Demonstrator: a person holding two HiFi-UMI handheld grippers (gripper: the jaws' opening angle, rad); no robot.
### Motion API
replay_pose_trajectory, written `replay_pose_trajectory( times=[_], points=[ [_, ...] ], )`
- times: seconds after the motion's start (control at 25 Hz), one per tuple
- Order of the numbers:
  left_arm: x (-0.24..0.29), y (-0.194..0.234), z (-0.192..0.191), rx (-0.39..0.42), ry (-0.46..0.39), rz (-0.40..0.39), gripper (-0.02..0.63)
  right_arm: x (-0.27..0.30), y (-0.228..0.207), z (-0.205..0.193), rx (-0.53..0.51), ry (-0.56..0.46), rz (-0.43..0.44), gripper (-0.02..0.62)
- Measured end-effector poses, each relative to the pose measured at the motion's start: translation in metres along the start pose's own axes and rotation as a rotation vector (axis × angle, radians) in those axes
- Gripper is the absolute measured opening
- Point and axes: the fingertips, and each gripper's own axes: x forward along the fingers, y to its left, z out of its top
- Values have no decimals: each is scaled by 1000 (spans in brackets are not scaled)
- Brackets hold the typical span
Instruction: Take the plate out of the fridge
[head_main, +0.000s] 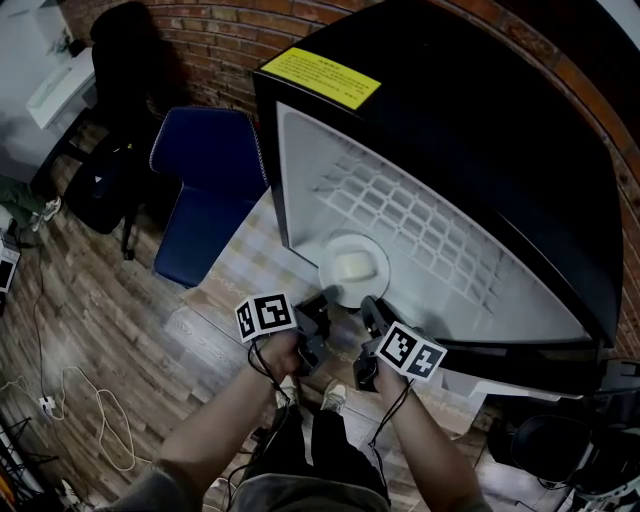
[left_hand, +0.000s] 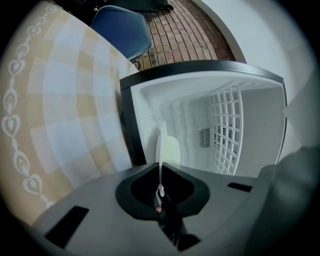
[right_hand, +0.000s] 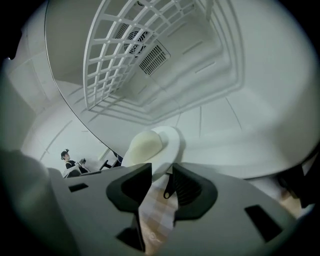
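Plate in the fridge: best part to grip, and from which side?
Best by the thin near rim of the plate, coming from the open front of the fridge. The rim is flat and narrow enough for jaws, while pale food fills the middle. The left gripper is shut on that rim this way.

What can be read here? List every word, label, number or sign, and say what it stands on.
Yellow label on top of the fridge: black print, too small to read.
Square markers: black-and-white patterns, no letters or numbers.
Nothing else legible in any view.
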Motion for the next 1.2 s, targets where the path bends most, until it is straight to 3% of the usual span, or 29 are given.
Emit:
replay_pose_trajectory(
  times=[0.24, 0.52, 0.72, 0.88, 1.2],
  points=[
    [-16, 4, -2, -50, -16, -19, 28, -1, 6, -12, 111, -4, 56, 151],
    [-29, 1, -2, -64, -31, -71, 28, -3, 15, -15, 162, -1, 105, 173],
    [-41, -13, -3, -61, -21, -118, 28, -9, 34, -11, 221, -14, 203, 172],
    [-54, -26, -6, -55, -15, -127, 28, -20, 56, -8, 215, -17, 262, 91],
    [-91, -67, -7, -50, -58, -163, 28, -54, 104, 3, 273, -47, 370, 62]
  ],
)
